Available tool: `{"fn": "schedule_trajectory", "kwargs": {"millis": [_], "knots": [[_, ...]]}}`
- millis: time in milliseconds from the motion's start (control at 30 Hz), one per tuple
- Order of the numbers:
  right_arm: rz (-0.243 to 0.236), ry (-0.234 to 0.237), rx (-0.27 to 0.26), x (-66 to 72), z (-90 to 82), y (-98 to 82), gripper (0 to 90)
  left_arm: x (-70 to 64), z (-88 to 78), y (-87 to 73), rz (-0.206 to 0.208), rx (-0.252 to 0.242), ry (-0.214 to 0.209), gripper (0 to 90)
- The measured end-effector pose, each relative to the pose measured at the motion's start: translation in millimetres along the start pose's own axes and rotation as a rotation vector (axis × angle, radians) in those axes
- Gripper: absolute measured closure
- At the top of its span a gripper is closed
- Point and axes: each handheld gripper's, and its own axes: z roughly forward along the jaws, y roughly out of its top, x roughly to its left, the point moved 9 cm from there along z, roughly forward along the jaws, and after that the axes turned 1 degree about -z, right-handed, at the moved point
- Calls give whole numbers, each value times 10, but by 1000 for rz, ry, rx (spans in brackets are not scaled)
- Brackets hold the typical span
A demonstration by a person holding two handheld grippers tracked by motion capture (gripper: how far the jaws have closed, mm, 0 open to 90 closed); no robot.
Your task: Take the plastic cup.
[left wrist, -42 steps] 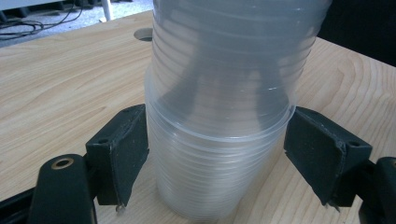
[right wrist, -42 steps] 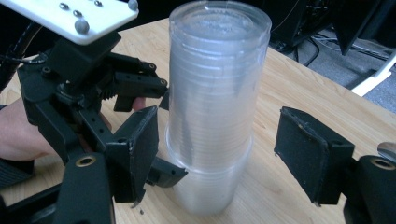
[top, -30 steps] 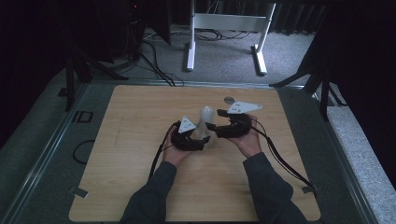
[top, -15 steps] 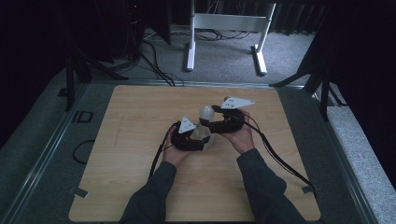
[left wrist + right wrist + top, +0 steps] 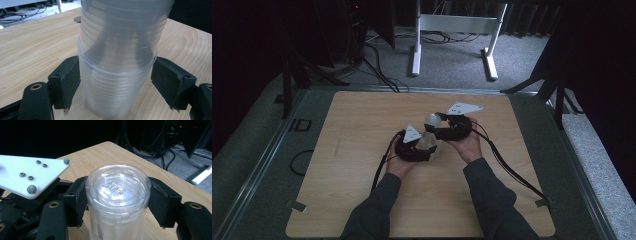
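Observation:
A stack of clear ribbed plastic cups [image 5: 430,135] stands mid-table on the wooden top [image 5: 362,150]. My left gripper [image 5: 426,148] holds it low down. In the left gripper view both black pads [image 5: 68,80] press on the wide rim of the stack [image 5: 117,75], and those jaws have just been closing a little. My right gripper [image 5: 433,125] comes in from the right, higher up. Its jaws have just been closing, and its pads [image 5: 162,202] now press on the sides of the top cup [image 5: 117,192], whose closed base faces up.
The left gripper's grey plate [image 5: 30,175] sits close beside the top cup. A round hole [image 5: 78,19] marks the tabletop behind the stack. Cables [image 5: 507,165] trail back from both grippers. A white frame [image 5: 452,30] stands on the floor beyond the table.
My right gripper shifted slightly left onto the stack and its jaws closed around the top cup. The left hand stayed put on the lower part.

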Motion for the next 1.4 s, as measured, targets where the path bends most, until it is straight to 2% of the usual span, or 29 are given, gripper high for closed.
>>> {"fn": "schedule_trajectory", "kwargs": {"millis": [167,867,1400], "knots": [[-10,1,-3,6,-12,8,387,1,1,1,2,0,5,246],[4,10,-39,-31,-105,110,403,8,-3,2,8,0,5,267],[11,20,-82,-43,-201,220,408,9,-11,10,7,-6,2,268]]}}
